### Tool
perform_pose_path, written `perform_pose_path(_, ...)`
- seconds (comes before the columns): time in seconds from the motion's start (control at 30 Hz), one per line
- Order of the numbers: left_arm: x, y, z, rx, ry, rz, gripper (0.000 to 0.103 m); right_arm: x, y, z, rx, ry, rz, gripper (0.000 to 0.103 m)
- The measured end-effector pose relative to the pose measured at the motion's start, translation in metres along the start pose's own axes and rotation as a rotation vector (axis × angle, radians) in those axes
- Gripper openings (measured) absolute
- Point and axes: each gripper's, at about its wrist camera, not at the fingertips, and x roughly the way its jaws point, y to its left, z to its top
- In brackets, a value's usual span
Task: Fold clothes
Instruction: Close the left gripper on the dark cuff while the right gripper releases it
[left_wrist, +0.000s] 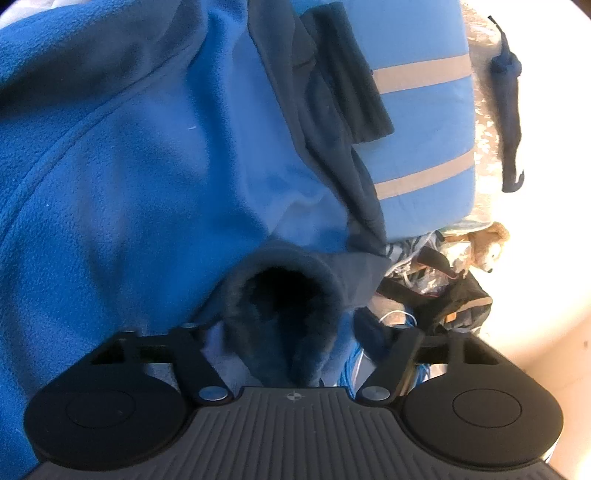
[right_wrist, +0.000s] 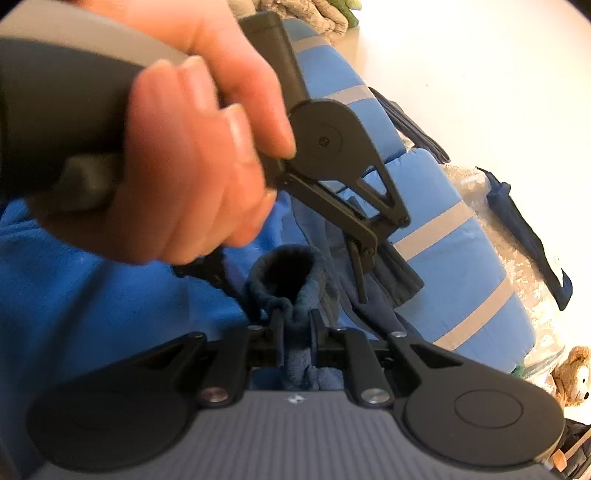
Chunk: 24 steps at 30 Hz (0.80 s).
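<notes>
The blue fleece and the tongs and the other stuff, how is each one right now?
Blue fleece: spread out, rumpled, not folded.
Dark cuff: gaping open, its edge pinched.
Right tongs: shut on the dark cuff.
Left tongs: open, over the fleece beside the cuff.
Striped blue cushion: lying flat beyond the fleece.
Dark garment: stretched out alone on the white surface.
Teddy bear: at the edge, partly cut off.

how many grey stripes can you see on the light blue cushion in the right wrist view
4 on the light blue cushion: one at the top by the other claw's handle, one just below it, one across the middle, one lowest. More may be hidden.
</notes>
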Motion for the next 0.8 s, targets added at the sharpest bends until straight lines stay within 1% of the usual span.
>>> perform_pose_path(0.07, 0.0, 0.0, -0.001, 0.008, 0.004, 0.008, 0.051, -0.001, 0.002, -0.001, -0.004, -0.002, 0.0, 0.014)
perform_pose_path(0.13, 0.001, 0.001, -0.001, 0.017, 0.008, 0.016, 0.051, -0.004, 0.012, -0.002, 0.006, 0.002, -0.003, 0.014)
perform_pose_path(0.3, 0.001, -0.003, -0.003, 0.065, 0.016, 0.026, 0.051, -0.004, 0.012, -0.003, 0.018, -0.001, -0.004, 0.014)
perform_pose_path(0.33, 0.001, -0.004, -0.003, 0.075, 0.019, 0.027, 0.049, -0.002, 0.01, -0.003, 0.022, 0.0, -0.005, 0.014)
perform_pose_path(0.4, 0.0, -0.005, -0.003, 0.088, 0.018, 0.029, 0.039, -0.002, 0.008, -0.002, 0.031, 0.0, -0.004, 0.014)
perform_pose_path(0.43, 0.0, -0.006, -0.004, 0.093, 0.016, 0.03, 0.031, -0.002, 0.009, -0.002, 0.033, 0.0, -0.003, 0.014)
perform_pose_path(0.47, -0.001, -0.006, -0.004, 0.098, 0.014, 0.031, 0.024, 0.001, 0.006, -0.001, 0.032, -0.001, -0.001, 0.014)
perform_pose_path(0.53, -0.002, -0.007, -0.004, 0.109, 0.01, 0.032, 0.019, 0.002, 0.006, -0.001, 0.03, -0.002, 0.001, 0.014)
perform_pose_path(0.73, -0.006, -0.011, -0.005, 0.157, -0.011, 0.044, 0.017, 0.001, 0.008, 0.0, 0.028, 0.005, 0.011, 0.015)
perform_pose_path(0.77, -0.008, -0.012, -0.005, 0.167, -0.02, 0.045, 0.016, 0.001, 0.007, 0.0, 0.036, 0.009, 0.013, 0.023)
perform_pose_path(0.8, -0.011, -0.015, -0.004, 0.18, -0.031, 0.044, 0.016, 0.0, 0.003, 0.0, 0.062, 0.018, 0.019, 0.035)
